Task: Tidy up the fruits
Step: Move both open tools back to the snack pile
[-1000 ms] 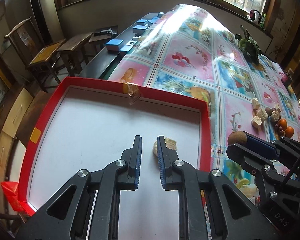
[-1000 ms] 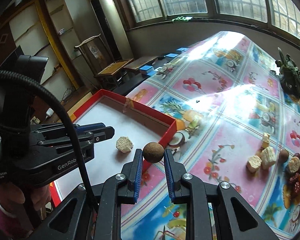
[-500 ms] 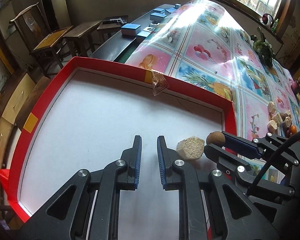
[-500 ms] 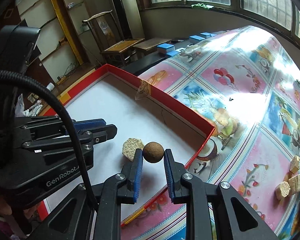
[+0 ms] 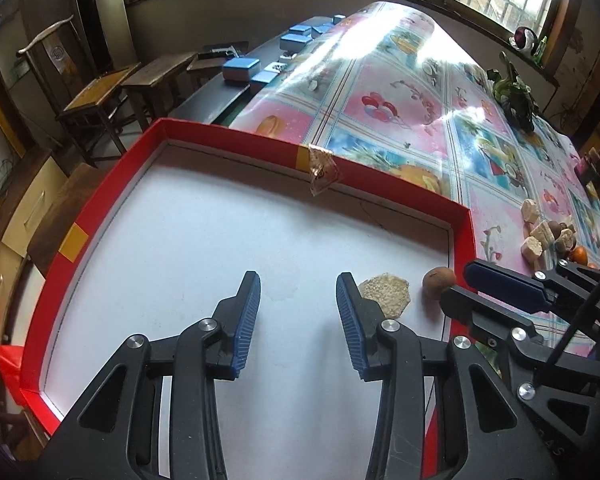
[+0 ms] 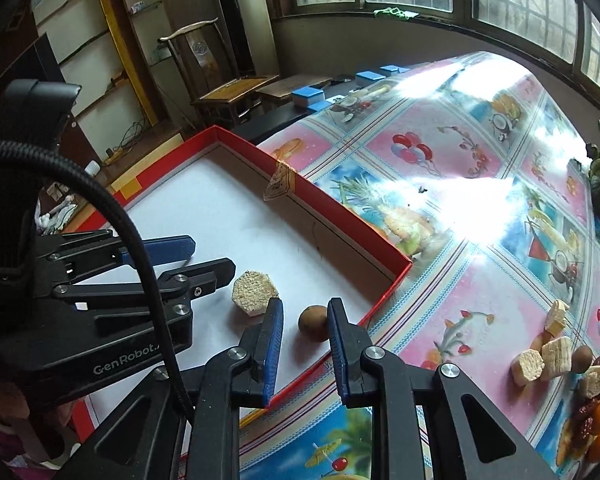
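My red tray (image 5: 112, 184) with its white floor holds a hexagonal beige piece (image 5: 385, 292) and a brown round fruit (image 6: 314, 322). My left tongs (image 5: 298, 312), jaws just opened, hold nothing. My right tongs (image 6: 304, 330) clasp the fruit near the tray's corner.

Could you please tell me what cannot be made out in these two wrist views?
- Fruit pile: right wrist view, cut off by the fisheye edge; its count is unclear.
- Brown round fruit: whether it rests on the red tray's floor; the right gripper shut on it hides its underside, both views.
- Dark green object by the window: too small and backlit, left wrist view.
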